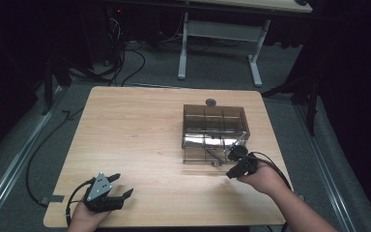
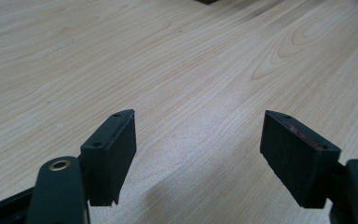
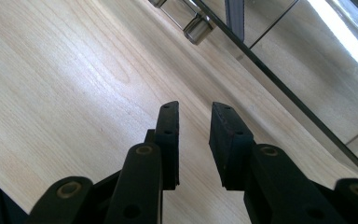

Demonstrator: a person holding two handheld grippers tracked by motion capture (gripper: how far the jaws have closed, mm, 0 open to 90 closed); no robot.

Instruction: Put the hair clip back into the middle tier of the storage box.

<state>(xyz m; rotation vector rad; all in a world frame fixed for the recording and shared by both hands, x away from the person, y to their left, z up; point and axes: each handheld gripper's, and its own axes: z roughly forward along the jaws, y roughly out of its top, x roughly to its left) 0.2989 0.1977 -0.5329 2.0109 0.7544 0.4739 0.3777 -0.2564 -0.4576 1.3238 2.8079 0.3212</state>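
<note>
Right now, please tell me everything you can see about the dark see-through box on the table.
The box is a smoky, see-through case that looks like tinted plastic or acrylic, with thin dividers splitting the inside into several compartments. It stands flat on the right half of the wooden table, and its clear panels reflect bright light. A small metal knob sticks out from its near front. The compartments look empty, though glare hides some of them. The right claw, slightly open and holding nothing, is at its near right corner; contact cannot be judged.
</note>
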